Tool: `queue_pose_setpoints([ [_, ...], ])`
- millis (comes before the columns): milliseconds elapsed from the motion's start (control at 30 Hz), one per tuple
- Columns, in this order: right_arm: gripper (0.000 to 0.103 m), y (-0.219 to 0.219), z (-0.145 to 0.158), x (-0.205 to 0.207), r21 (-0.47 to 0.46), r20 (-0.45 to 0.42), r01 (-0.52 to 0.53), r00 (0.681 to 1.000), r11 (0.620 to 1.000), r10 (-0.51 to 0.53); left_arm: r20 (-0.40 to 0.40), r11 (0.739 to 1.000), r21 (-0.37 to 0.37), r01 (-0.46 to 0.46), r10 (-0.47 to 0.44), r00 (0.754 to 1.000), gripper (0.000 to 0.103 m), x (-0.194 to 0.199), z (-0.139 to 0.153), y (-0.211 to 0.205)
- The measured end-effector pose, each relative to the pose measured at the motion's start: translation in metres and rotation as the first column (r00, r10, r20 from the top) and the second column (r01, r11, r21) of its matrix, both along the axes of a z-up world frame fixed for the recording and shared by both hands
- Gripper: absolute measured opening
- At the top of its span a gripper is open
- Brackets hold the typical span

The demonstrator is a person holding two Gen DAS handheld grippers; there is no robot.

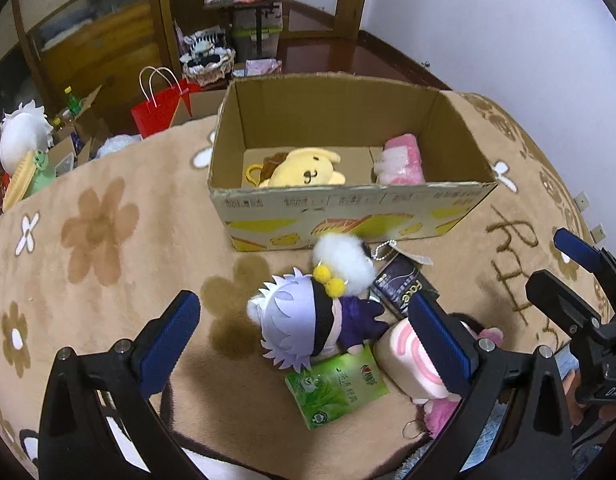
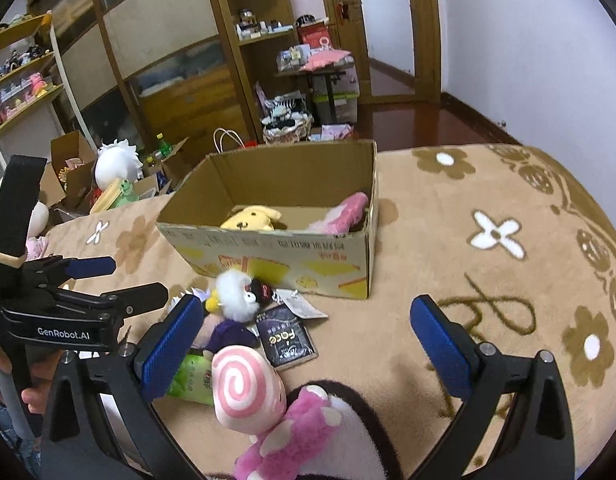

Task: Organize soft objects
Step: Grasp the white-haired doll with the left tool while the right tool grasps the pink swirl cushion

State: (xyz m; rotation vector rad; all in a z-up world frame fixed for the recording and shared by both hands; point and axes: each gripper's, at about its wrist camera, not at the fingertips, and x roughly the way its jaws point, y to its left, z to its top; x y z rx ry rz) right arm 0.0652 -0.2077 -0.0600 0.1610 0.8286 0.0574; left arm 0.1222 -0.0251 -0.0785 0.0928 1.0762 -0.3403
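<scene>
Left gripper point(image 1: 303, 336) and right gripper point(image 2: 308, 340) both spread, empty. Plush toys (white-haired doll point(image 1: 295, 324), swirl plush point(image 2: 243, 388)) lie near; cardboard box point(image 1: 348, 208), farther, holds a yellow plush point(image 1: 303, 168).

The blanket point(image 1: 107, 280) is tan, patterned with brown and white flowers and brown script. The cardboard box point(image 1: 348, 216) is plain brown with yellow shapes printed on its near wall. Inside it lie a yellow plush point(image 1: 308, 168) on the left and a pink plush point(image 1: 400, 158) on the right. Near the box, a doll point(image 1: 291, 320) has pale lavender hair, a black band and purple clothes. A swirl cushion point(image 2: 243, 388) is cream with a pink spiral. The tissue pack point(image 1: 336, 388) is green; another pack point(image 2: 285, 340) is black. Both tongs carry blue pads point(image 1: 169, 344) on black frames.
</scene>
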Motion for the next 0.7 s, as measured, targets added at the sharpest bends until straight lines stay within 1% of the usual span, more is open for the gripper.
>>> queue_pose_setpoints([
  [167,0.103,0.003,-0.015,0.004,0.002,-0.042,-0.018,0.999,1.000,0.018,-0.043,1.000,0.004,-0.003,0.004,0.999,0.103,0.008,-0.015,0.001],
  [300,0.103,0.009,-0.032,0.009,0.023,-0.078,-0.076,0.994,0.997,0.077,-0.078,1.000,0.004,-0.002,0.003,0.997,0.103,0.012,-0.025,-0.001],
  [433,0.103,0.019,-0.046,0.013,0.024,-0.115,-0.115,0.986,0.993,0.117,-0.108,0.999,0.031,-0.005,0.009,0.994,0.103,0.017,-0.037,-0.003],
  [600,0.103,0.029,-0.060,0.019,0.028,-0.146,-0.152,0.977,0.988,0.154,-0.149,1.000,0.024,-0.005,0.008,0.989,0.103,0.022,-0.049,-0.004],
  [700,0.098,0.035,-0.067,0.023,0.038,-0.166,-0.177,0.969,0.984,0.181,-0.171,0.999,0.034,0.000,0.006,0.985,0.103,0.025,-0.058,-0.008],
])
